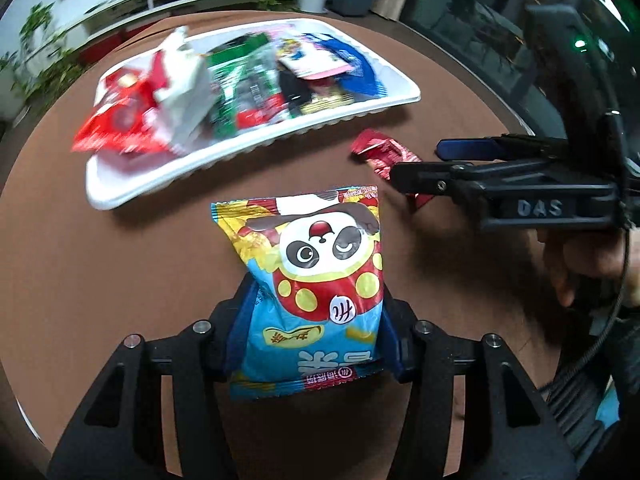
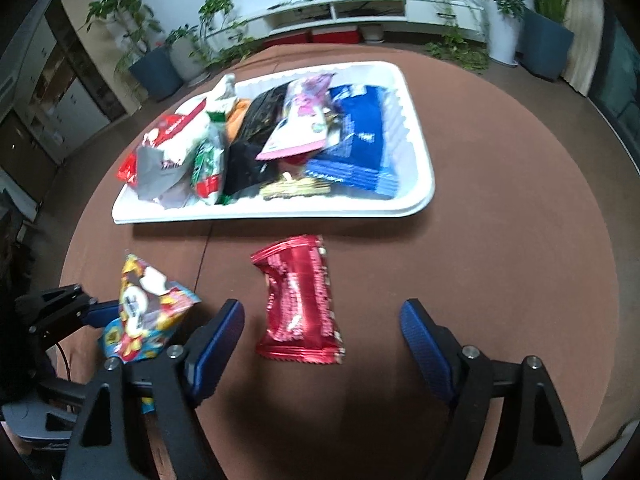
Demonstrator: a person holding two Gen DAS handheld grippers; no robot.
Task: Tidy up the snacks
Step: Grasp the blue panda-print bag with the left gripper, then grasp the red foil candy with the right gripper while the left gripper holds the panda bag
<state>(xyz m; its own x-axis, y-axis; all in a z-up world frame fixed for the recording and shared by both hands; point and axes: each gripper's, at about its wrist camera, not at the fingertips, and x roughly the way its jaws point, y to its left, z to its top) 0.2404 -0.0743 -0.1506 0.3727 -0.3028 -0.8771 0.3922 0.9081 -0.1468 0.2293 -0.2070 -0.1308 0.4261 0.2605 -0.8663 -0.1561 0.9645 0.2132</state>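
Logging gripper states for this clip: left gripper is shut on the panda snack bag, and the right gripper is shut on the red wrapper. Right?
Not quite. The left gripper does clamp the panda snack bag, but the right gripper is open; the right wrist view shows the red wrapper lying loose on the table between its spread fingers.

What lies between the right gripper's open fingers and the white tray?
In the right wrist view, only the red snack packet lies on the brown table between the right gripper and the white tray; nothing else sits there.
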